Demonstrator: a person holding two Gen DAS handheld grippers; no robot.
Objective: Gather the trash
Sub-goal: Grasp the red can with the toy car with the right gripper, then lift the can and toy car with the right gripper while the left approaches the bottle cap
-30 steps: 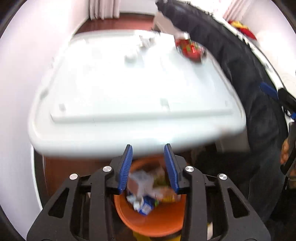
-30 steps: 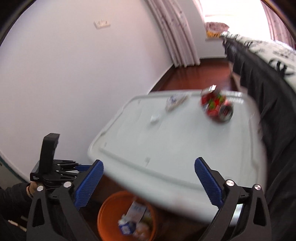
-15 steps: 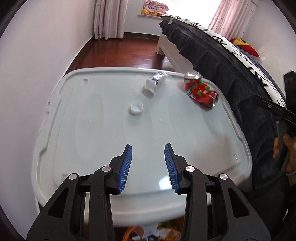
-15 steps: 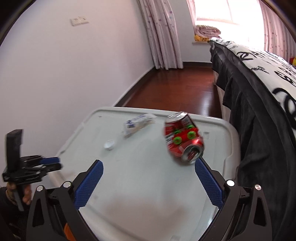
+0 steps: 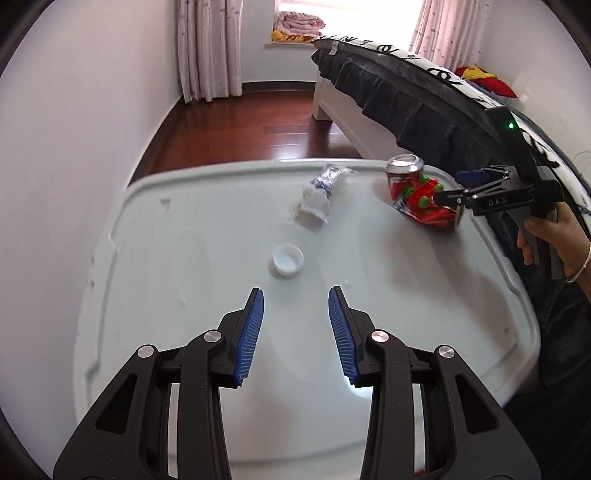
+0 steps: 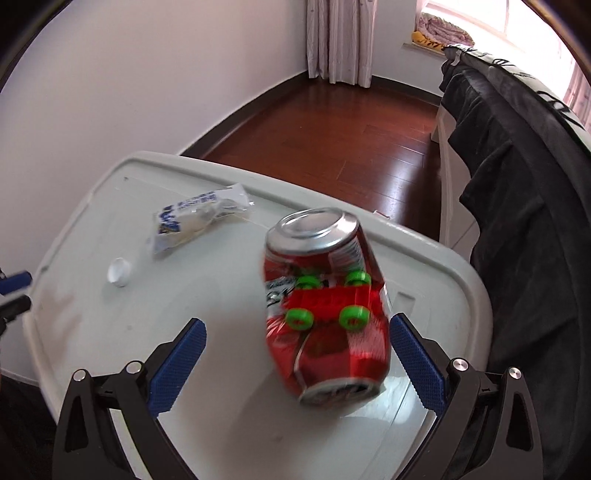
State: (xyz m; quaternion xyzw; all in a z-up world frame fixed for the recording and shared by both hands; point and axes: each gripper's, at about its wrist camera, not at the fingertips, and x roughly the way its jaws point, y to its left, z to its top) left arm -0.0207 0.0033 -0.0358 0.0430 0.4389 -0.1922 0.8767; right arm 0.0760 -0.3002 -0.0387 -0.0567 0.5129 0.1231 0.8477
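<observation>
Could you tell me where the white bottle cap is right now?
The white bottle cap lies on the pale lid, near its middle, just beyond the left hand-held gripper.

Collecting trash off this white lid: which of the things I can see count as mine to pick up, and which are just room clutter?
Job items:
crushed red can between the open right gripper fingers
crumpled wrapper
white bottle cap, ahead of the empty left gripper

Not clearly trash:
red toy car with green wheels on the can

Background:
bed
curtains
folded blankets on the sill
</observation>
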